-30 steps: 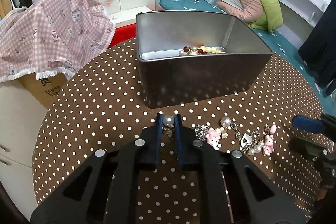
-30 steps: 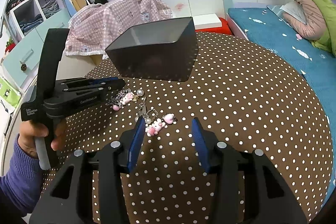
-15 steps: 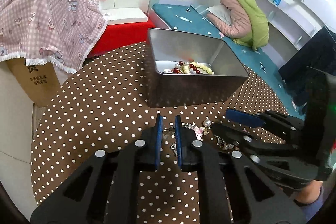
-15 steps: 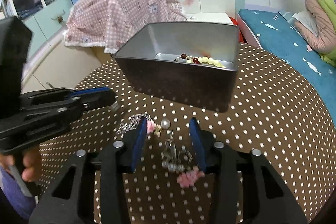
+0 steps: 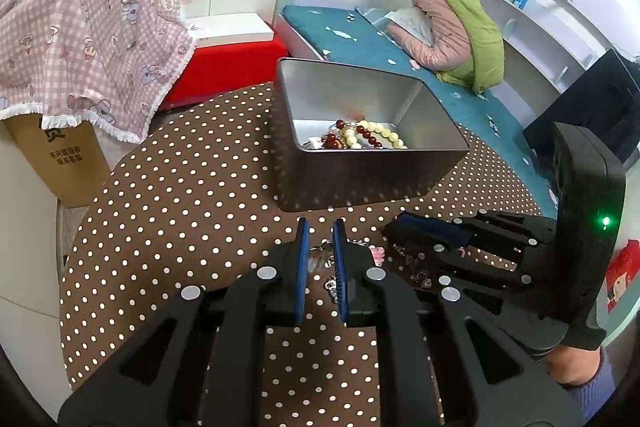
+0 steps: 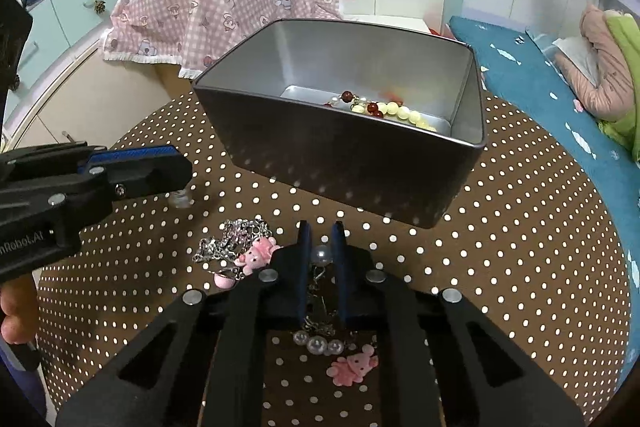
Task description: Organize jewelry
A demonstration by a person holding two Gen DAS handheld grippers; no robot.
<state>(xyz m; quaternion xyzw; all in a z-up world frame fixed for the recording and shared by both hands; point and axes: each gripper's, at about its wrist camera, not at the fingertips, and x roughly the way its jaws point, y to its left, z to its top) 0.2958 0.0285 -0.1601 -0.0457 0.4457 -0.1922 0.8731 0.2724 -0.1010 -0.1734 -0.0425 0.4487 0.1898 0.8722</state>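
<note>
A silver metal tin [image 5: 372, 183] [image 6: 352, 163] stands on the polka-dot table and holds a red and cream bead bracelet [image 5: 360, 139] [image 6: 384, 109]. My left gripper [image 5: 319, 227] is shut on a small metal charm [image 5: 320, 255], lifted in front of the tin. My right gripper [image 6: 321, 227] [image 5: 404, 223] is shut on a pearl charm chain [image 6: 322, 255]; its pearls and pink bear [image 6: 352, 367] lie under the jaws. Another pink bear charm with a silver chain [image 6: 248, 251] lies to the left of it.
The round brown polka-dot table [image 5: 180, 211] ends close on the left and front. A pink checked cloth [image 5: 80, 39] covers a cardboard box [image 5: 60, 163] beyond the left edge. A bed [image 5: 360, 39] with a jacket lies behind the tin.
My right gripper moved in over the charms and closed on the pearl chain. My left gripper, shut on its charm, lifted and drew back toward the tin's front.
</note>
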